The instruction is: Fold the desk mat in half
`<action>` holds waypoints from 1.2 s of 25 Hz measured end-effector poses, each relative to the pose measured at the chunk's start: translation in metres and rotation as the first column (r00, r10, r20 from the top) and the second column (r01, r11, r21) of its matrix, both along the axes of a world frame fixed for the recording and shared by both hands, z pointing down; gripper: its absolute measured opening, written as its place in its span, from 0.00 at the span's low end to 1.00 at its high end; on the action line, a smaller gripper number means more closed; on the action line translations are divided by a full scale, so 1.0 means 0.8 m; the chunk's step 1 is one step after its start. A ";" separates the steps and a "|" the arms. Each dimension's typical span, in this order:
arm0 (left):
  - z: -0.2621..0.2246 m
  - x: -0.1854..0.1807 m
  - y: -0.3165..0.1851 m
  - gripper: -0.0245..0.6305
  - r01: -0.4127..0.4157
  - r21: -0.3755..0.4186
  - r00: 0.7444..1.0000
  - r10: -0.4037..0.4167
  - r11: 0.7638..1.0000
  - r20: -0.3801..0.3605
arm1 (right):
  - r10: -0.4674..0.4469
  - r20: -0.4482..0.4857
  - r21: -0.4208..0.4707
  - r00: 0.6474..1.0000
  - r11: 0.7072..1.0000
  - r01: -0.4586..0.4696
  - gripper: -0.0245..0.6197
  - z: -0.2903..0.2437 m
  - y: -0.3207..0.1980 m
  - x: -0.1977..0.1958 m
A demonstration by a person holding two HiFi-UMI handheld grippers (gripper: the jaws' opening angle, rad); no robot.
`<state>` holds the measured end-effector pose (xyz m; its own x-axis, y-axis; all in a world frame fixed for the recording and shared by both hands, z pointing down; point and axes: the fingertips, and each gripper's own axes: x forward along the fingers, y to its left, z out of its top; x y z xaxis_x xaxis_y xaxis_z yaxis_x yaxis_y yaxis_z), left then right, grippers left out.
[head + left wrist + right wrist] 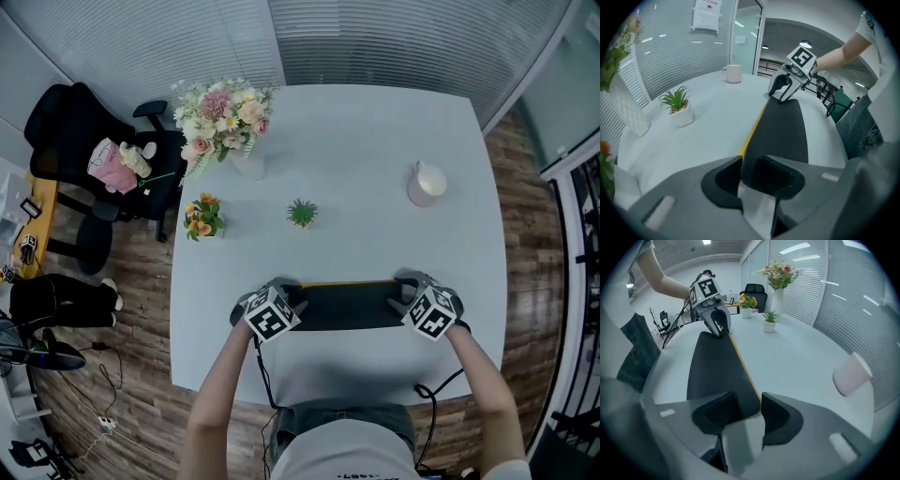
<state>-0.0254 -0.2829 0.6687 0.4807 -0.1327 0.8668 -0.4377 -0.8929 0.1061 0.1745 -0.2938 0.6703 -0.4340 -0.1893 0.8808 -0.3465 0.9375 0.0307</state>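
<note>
Keeping the mat's (345, 307) edges aligned is advised: left gripper (750, 173) is clamped on it, right gripper (749, 416) loosened around it.

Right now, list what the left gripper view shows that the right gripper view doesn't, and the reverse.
Only the left gripper view shows the right gripper and a paper sheet posted on the wall. Only the right gripper view shows the left gripper and the black office chair. Both show the folded desk mat, black with a yellow edge, the white mug, the small green plant and the table.
</note>
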 end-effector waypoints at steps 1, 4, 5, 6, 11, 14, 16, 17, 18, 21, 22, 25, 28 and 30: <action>0.000 -0.001 -0.003 0.24 0.014 0.007 1.000 -0.014 1.000 -0.001 | 0.009 0.003 0.002 1.000 1.000 -0.009 0.37 0.000 -0.002 0.001; -0.003 -0.002 -0.016 0.25 0.062 0.044 0.998 -0.062 0.997 -0.012 | 0.037 0.014 0.004 0.999 0.999 -0.037 0.34 0.001 -0.003 0.003; -0.006 -0.003 -0.021 0.25 0.078 0.063 0.997 -0.077 0.995 -0.017 | 0.051 0.014 0.014 0.999 0.999 -0.051 0.33 0.000 -0.006 0.005; -0.009 -0.004 -0.026 0.25 0.094 0.082 0.996 -0.092 0.992 -0.023 | 0.069 0.009 0.028 0.998 0.997 -0.070 0.28 0.000 -0.010 0.008; -0.034 -0.012 -0.044 0.25 0.201 0.161 0.978 -0.189 0.966 -0.083 | 0.206 0.055 0.077 0.977 0.975 -0.210 0.31 -0.012 -0.032 0.027; -0.059 -0.015 -0.054 0.25 0.298 0.190 0.948 -0.268 0.935 -0.171 | 0.287 0.119 0.146 0.950 0.942 -0.303 0.29 -0.038 -0.053 0.036; -0.081 -0.015 -0.059 0.25 0.343 0.213 0.929 -0.296 0.915 -0.223 | 0.344 0.168 0.195 0.924 0.907 -0.374 0.28 -0.066 -0.068 0.041; -0.093 -0.016 -0.061 0.25 0.364 0.230 0.920 -0.308 0.903 -0.243 | 0.374 0.203 0.213 0.905 0.885 -0.413 0.27 -0.081 -0.075 0.042; -0.106 -0.016 -0.064 0.25 0.388 0.249 0.909 -0.324 0.887 -0.263 | 0.399 0.241 0.230 0.885 0.862 -0.452 0.26 -0.096 -0.081 0.043; -0.142 -0.021 -0.073 0.25 0.483 0.288 0.856 -0.378 0.827 -0.352 | 0.450 0.349 0.285 0.822 0.785 -0.550 0.21 -0.140 -0.094 0.044; -0.156 -0.021 -0.074 0.25 0.515 0.292 0.834 -0.392 0.806 -0.388 | 0.462 0.381 0.300 0.801 0.758 -0.579 0.19 -0.154 -0.096 0.044; -0.196 -0.019 -0.070 0.25 0.583 0.298 0.777 -0.413 0.756 -0.475 | 0.491 0.467 0.321 0.735 0.681 -0.658 0.17 -0.193 -0.094 0.046; -0.231 -0.021 -0.066 0.24 0.632 0.337 0.741 -0.417 0.698 -0.526 | 0.488 0.529 0.345 0.694 0.623 -0.702 0.17 -0.227 -0.088 0.046; -0.258 -0.024 -0.064 0.24 0.674 0.369 0.708 -0.416 0.640 -0.571 | 0.480 0.570 0.357 0.667 0.586 -0.728 0.16 -0.249 -0.082 0.046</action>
